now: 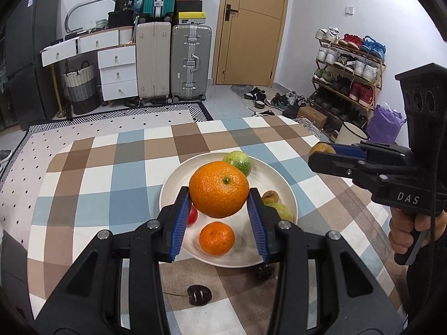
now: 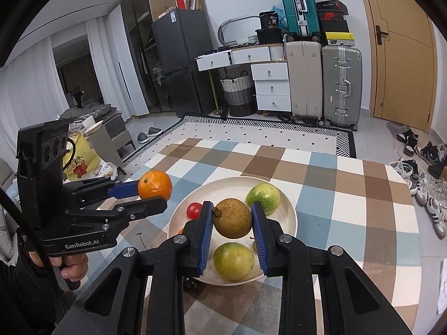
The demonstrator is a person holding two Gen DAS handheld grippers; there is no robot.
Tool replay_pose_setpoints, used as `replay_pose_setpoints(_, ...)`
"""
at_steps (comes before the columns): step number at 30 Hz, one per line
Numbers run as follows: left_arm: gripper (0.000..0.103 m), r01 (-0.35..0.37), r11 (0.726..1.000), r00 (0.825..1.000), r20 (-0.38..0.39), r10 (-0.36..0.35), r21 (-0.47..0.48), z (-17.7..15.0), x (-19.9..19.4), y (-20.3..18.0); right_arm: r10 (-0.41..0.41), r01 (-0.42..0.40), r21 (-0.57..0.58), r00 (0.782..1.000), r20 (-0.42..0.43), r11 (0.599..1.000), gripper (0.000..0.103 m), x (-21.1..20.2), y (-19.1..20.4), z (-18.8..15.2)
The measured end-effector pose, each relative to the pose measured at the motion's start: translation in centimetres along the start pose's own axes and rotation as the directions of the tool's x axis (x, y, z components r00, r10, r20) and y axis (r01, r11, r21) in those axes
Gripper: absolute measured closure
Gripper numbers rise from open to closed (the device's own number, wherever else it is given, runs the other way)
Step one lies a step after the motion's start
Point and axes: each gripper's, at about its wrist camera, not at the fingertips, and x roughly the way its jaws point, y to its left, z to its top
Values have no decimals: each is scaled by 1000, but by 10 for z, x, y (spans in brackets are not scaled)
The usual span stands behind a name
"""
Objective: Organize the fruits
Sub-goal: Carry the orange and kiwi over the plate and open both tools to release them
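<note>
Black two-finger left gripper [image 1: 219,195] filling the near foreground, blue ribbed pads [image 1: 178,223] clamped on either side of a large orange [image 1: 218,189] with dimpled peel, held in the air over a round white plate [image 1: 173,184]. Beside it, right gripper [image 2: 232,219] pinched on a round, dull brown fruit [image 2: 232,218] with a rough matte skin, also raised over the plate.

On the plate: small orange [image 1: 216,238], smooth and glossy; green citrus [image 1: 238,161] near the far rim; yellow-green fruit [image 2: 233,261] at the near side; small red tomato [image 2: 194,210] by the left rim; wrinkled brown fruit [image 1: 270,196] against the right rim, partly hidden.

Off the plate, on the checked tablecloth [image 1: 111,184] of blue, brown and white squares: dark, shiny cherry [image 1: 199,294] with a thin stem, near the front edge; a second dark object [image 1: 263,272] just beside the plate's near rim, possibly another cherry, too blurred to tell.

Plenty of bare cloth to the left and beyond the plate; far table edge dropping to a patterned rug [image 1: 83,122]. Past that, upright hard-shell suitcases [image 1: 173,61], white drawers [image 1: 117,72], a wooden door [image 1: 251,28] and a crowded shoe rack [image 1: 349,69]
</note>
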Motion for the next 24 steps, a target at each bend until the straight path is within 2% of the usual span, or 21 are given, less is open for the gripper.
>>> replay_pose_setpoints(10, 65, -5, 1000, 1000, -28, 4, -13, 5, 42, 7, 11, -10, 13, 999, -33, 1000, 75, 32, -13, 7)
replay_pose_setpoints(24, 65, -35, 999, 997, -65, 34, -23, -8, 85, 20, -7, 8, 11, 996, -90, 1000, 75, 69, -29, -7)
